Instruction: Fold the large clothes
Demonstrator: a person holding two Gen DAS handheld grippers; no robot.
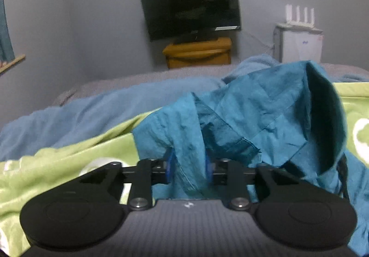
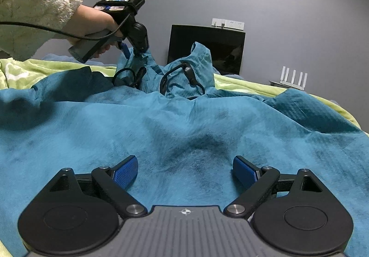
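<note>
Already the left tongs (image 1: 188, 168) were clamped on a fold of the teal coat (image 2: 184, 132) at twelve o'clock, probably to lift it for folding; the right tongs (image 2: 184, 171) hovered apart above its body, spread across the bed (image 2: 253, 86)

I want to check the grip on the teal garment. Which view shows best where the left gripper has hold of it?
The left wrist view: the left gripper is closed on a fold of the teal garment, seen close up. The right wrist view shows that gripper small and far off, pinching fabric near the garment's hood.
</note>
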